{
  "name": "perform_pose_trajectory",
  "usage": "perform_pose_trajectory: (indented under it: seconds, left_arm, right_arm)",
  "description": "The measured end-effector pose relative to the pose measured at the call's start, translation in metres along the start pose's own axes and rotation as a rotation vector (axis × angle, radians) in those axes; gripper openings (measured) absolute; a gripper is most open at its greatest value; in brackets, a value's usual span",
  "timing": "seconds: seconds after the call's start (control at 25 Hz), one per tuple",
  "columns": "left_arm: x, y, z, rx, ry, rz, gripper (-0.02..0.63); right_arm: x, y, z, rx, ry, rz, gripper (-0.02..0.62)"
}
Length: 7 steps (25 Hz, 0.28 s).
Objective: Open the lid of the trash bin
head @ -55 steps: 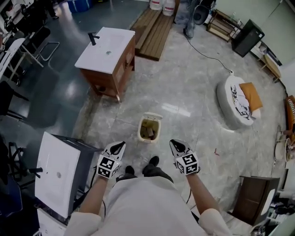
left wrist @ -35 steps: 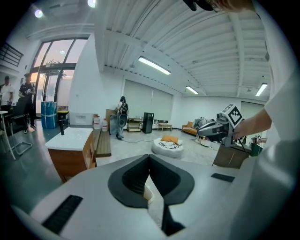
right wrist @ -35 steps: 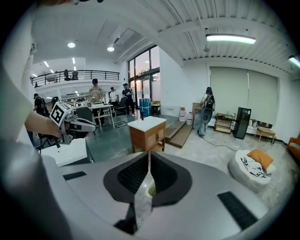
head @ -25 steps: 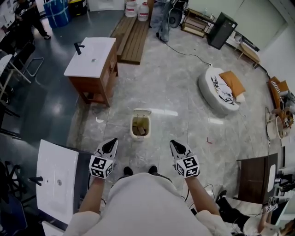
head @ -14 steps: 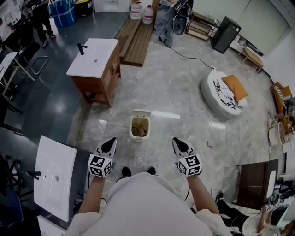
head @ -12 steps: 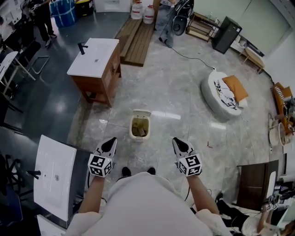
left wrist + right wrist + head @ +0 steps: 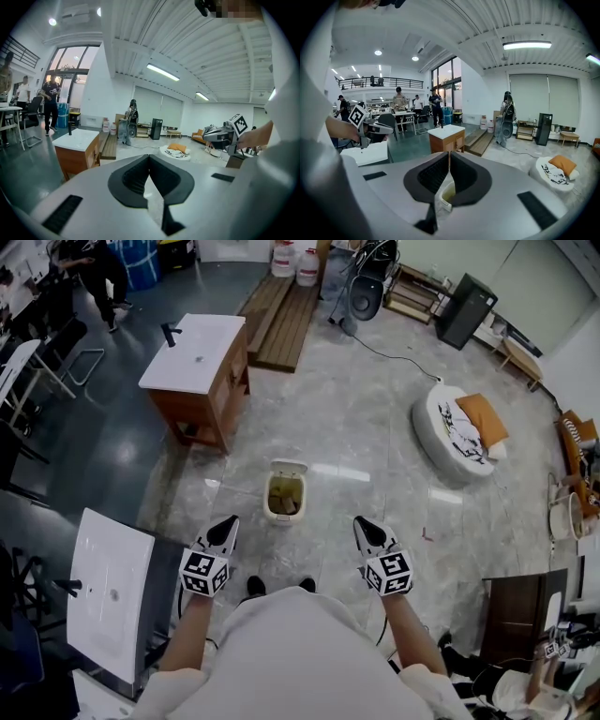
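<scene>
The left gripper point(image 7: 228, 522) has its fingers pressed together with nothing between them. Ahead of it on the floor, between the two grippers and well apart from both, stands the trash bin point(image 7: 285, 495). Its lid point(image 7: 289, 467) is tipped up at the far side, and brownish rubbish point(image 7: 285, 499) lies inside. The right gripper point(image 7: 362, 522) is also closed and empty. Two seconds ago the lid was already up. The bin now looks smaller in the head view, and both grippers sit about where they were.
</scene>
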State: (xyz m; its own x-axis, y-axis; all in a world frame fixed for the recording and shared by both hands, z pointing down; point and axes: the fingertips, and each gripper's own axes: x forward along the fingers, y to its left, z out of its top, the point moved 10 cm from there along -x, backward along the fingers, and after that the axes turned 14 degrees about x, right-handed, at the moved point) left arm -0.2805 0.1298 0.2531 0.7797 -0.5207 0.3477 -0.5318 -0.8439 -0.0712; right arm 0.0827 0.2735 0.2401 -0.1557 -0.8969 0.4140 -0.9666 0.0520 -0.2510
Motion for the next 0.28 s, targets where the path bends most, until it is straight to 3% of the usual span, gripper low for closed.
perform_pose_trajectory:
  seconds: [0.28]
  left_arm:
    - [0.0034, -0.0037, -0.0006, -0.001, 0.001, -0.001, 0.017]
  right_arm:
    - [-0.0012, -0.0037, -0.0009, 0.0, 0.002, 0.0, 0.035]
